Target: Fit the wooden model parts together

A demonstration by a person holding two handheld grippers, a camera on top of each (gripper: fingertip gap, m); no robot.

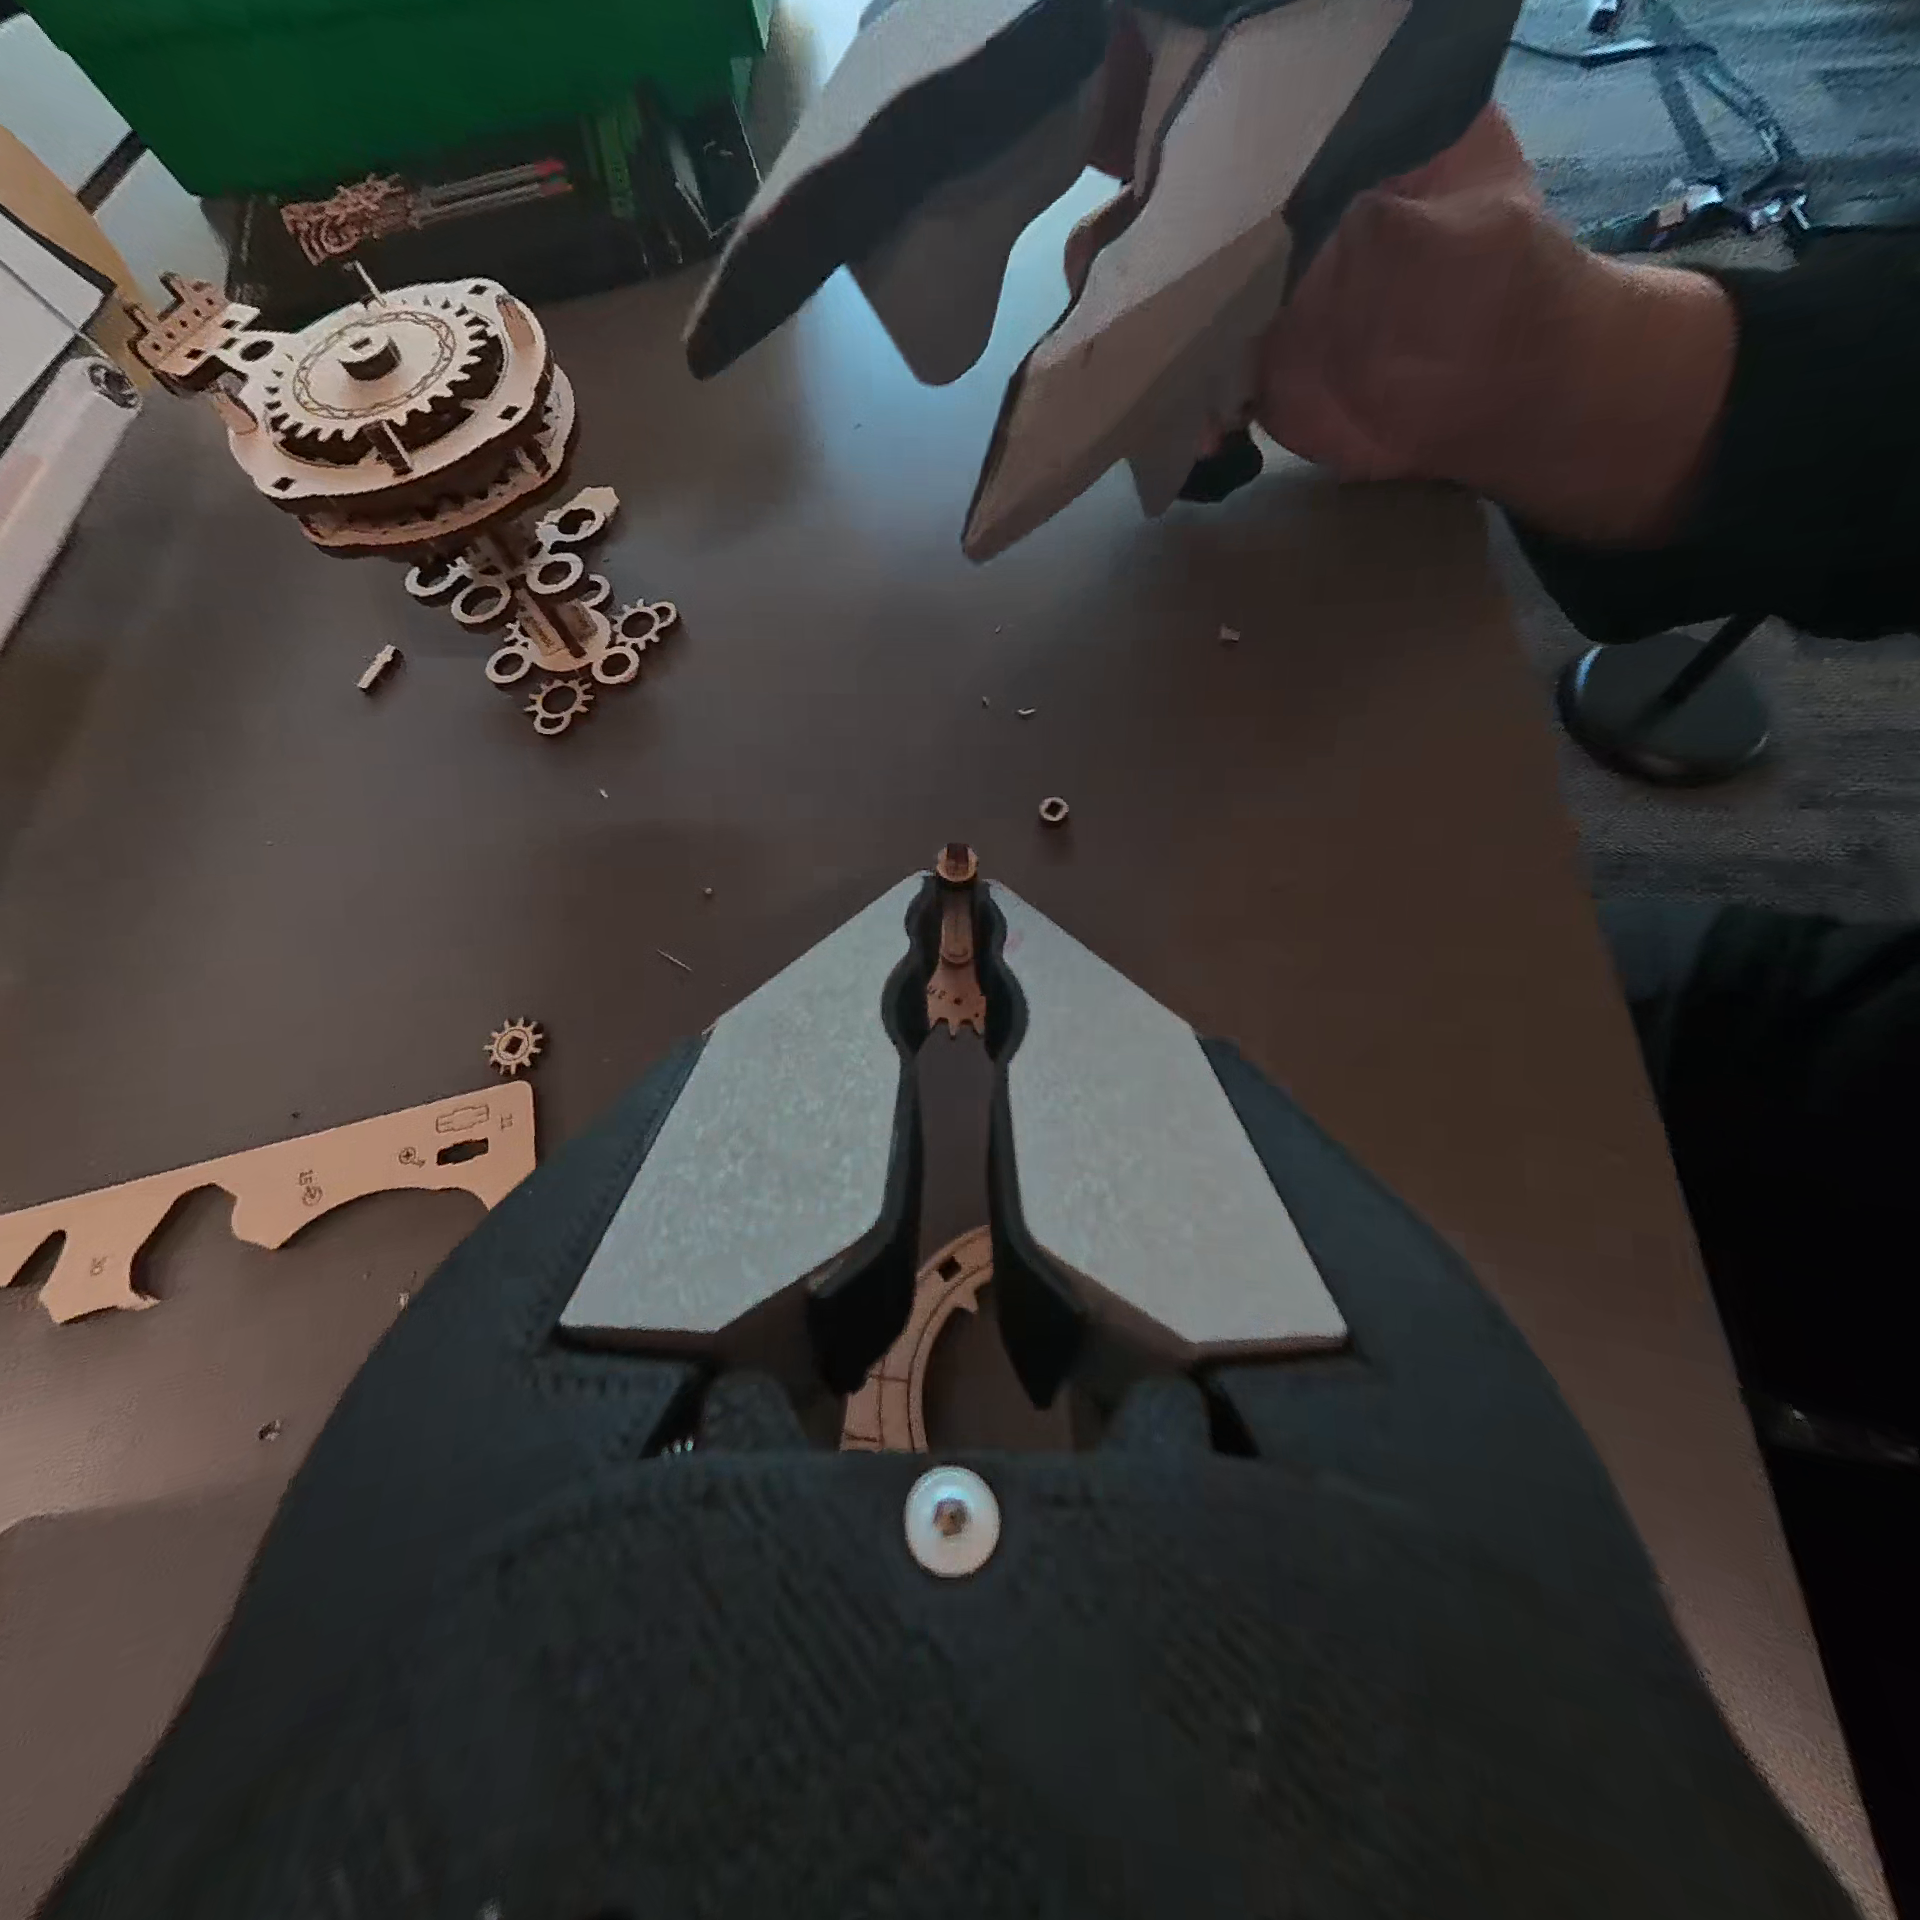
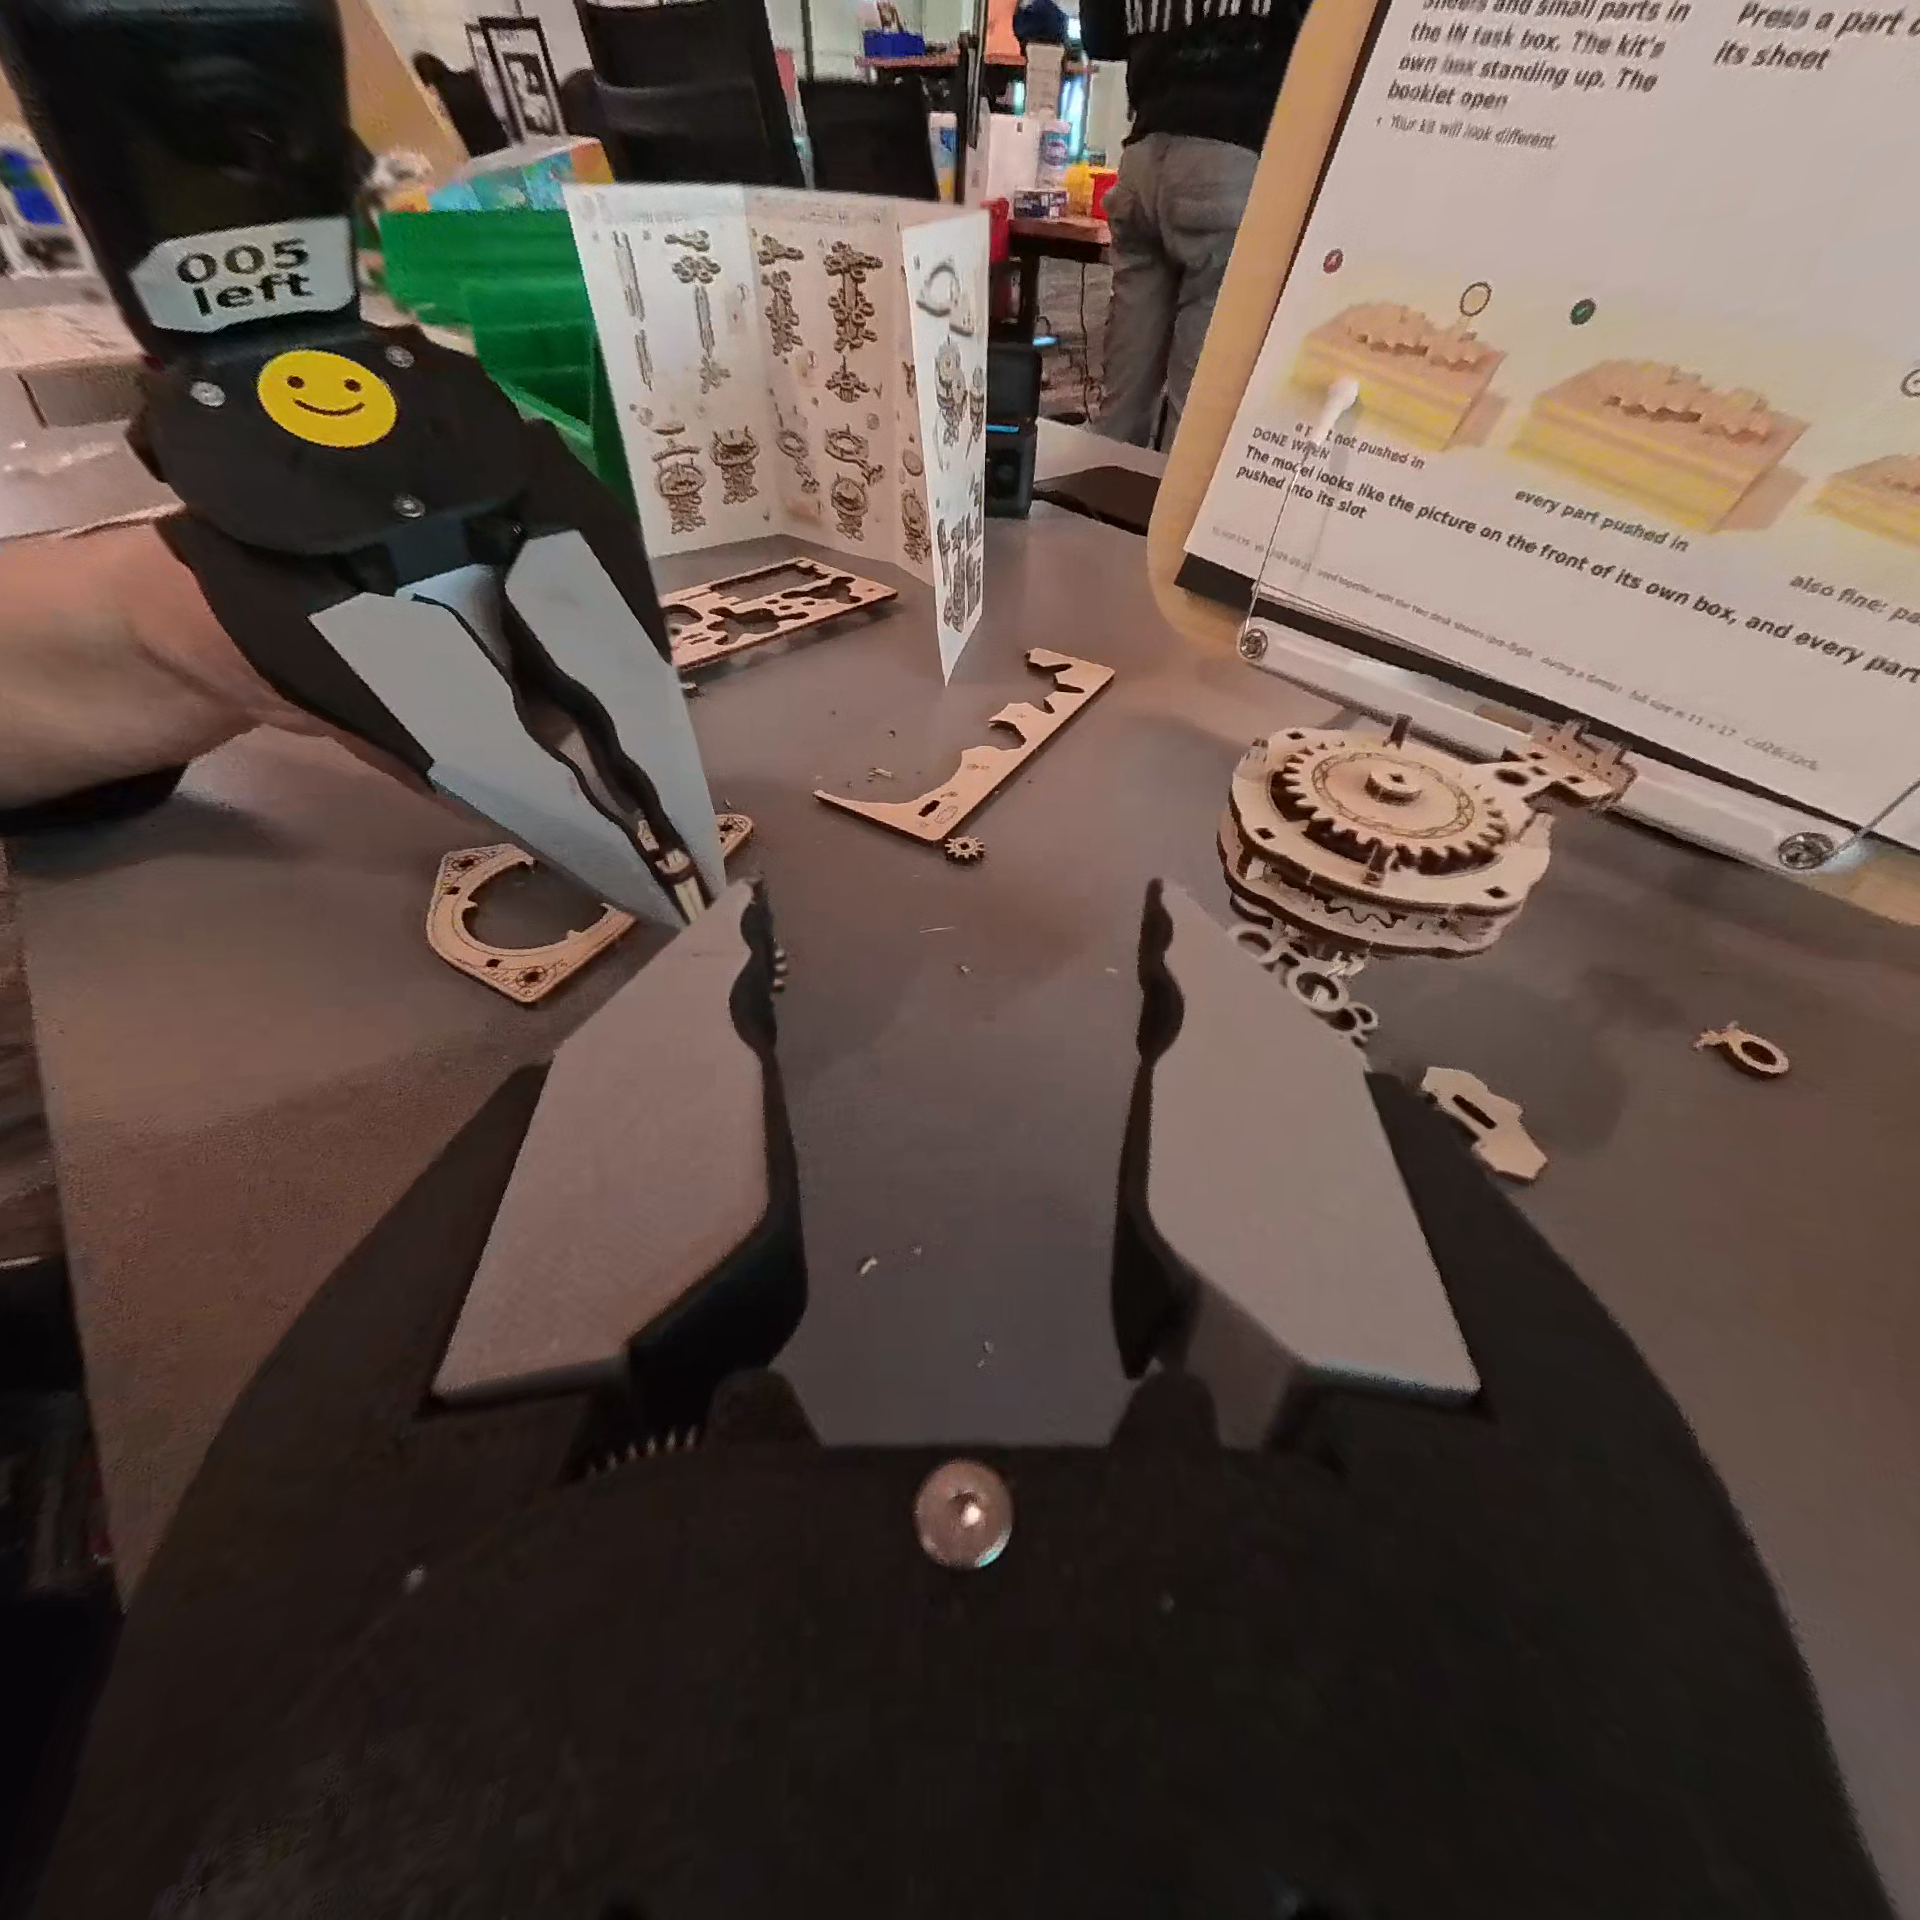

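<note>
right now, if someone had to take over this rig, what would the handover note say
Left gripper: shut on a small wooden axle piece, tips low over the table.
Right gripper: open, empty, facing the left gripper's tips.
Geared model: partly built, standing on the table near the instruction board.
Loose: small gear, curved frame piece, punched-out sheet strip, odd bits beside the model.
Done: main gear stack assembled. Left: fit the held piece and the loose parts.
</note>
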